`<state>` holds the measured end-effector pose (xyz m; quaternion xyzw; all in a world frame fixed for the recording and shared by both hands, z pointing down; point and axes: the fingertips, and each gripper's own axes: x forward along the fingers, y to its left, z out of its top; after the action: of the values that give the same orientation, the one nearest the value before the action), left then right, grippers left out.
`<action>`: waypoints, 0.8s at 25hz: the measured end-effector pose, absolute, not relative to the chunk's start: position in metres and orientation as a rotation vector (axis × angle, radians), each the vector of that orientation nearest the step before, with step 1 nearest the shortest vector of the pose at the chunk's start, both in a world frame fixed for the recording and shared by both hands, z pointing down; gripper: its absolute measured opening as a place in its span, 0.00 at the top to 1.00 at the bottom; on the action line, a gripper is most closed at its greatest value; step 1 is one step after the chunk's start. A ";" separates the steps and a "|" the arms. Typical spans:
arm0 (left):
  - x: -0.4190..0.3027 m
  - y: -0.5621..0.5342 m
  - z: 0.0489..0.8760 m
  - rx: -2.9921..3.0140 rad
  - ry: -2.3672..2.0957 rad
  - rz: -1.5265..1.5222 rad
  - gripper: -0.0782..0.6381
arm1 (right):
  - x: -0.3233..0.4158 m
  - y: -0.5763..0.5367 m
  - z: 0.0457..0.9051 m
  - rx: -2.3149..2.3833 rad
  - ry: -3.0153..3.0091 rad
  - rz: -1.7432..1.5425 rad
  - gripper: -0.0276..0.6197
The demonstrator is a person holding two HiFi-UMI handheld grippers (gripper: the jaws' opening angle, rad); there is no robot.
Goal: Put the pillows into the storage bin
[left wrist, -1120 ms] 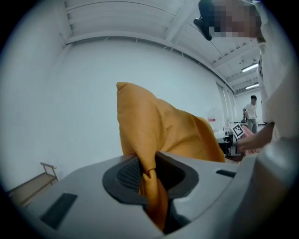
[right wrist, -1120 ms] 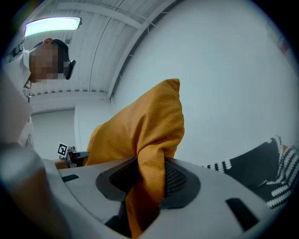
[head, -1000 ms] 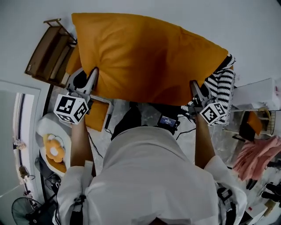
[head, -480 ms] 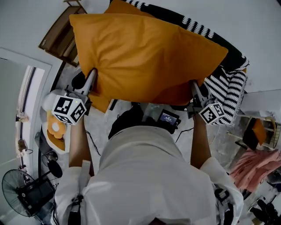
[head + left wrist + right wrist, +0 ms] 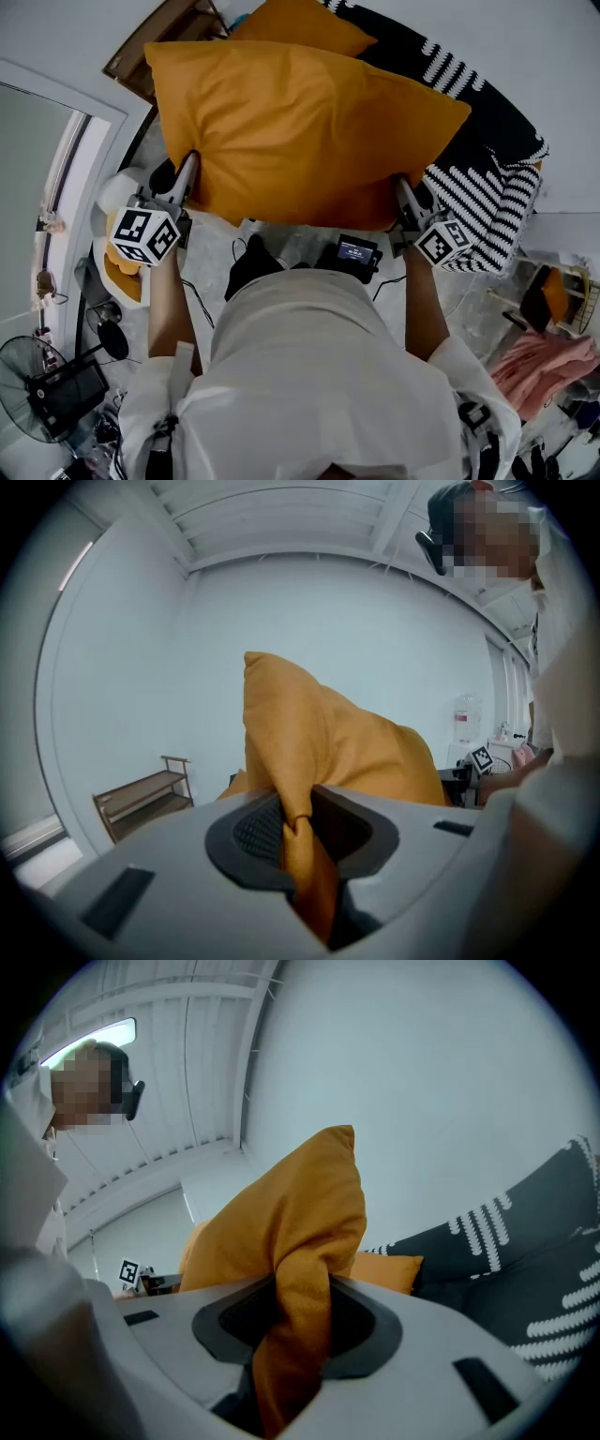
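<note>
Person lifts big orange pillow (image 5: 300, 131) w/ both claws; left claw (image 5: 190, 167) clenched on its near-left corner, fabric bunched betw. the jaws; right claw (image 5: 400, 187) clenched likewise on near-right corner; pillow hangs above floor, in front of second orange pillow (image 5: 298, 23) beside black-and-white striped cover (image 5: 487, 178); wooden shelf (image 5: 141, 799) at far left.

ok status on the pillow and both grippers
Grips: left gripper shut on orange pillow, left edge; right gripper on its right edge. Pillow lifted, stretched between them. No storage bin in view; second pillow lies beyond.
</note>
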<state>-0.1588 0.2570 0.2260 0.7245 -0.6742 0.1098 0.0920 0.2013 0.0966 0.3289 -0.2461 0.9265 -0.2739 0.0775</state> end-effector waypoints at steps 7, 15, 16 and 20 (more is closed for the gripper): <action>-0.285 0.300 0.263 2.080 -1.977 0.294 0.77 | 0.083 0.143 0.344 -0.730 2.839 -0.895 0.71; -0.441 0.332 0.314 2.078 -1.864 0.270 0.78 | -0.057 0.203 0.372 -0.880 2.831 -0.975 0.71; -0.459 0.335 0.320 2.078 -1.848 0.270 0.78 | -0.074 0.210 0.375 -0.896 2.829 -0.992 0.71; -0.530 0.351 0.341 2.062 -1.776 0.270 0.78 | -0.137 0.243 0.387 -0.946 2.818 -1.069 0.71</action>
<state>-0.5297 0.3507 0.3409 0.7386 -0.6359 0.0967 0.2019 -0.1366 0.2427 0.3869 -0.2994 0.8920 -0.3385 -0.0086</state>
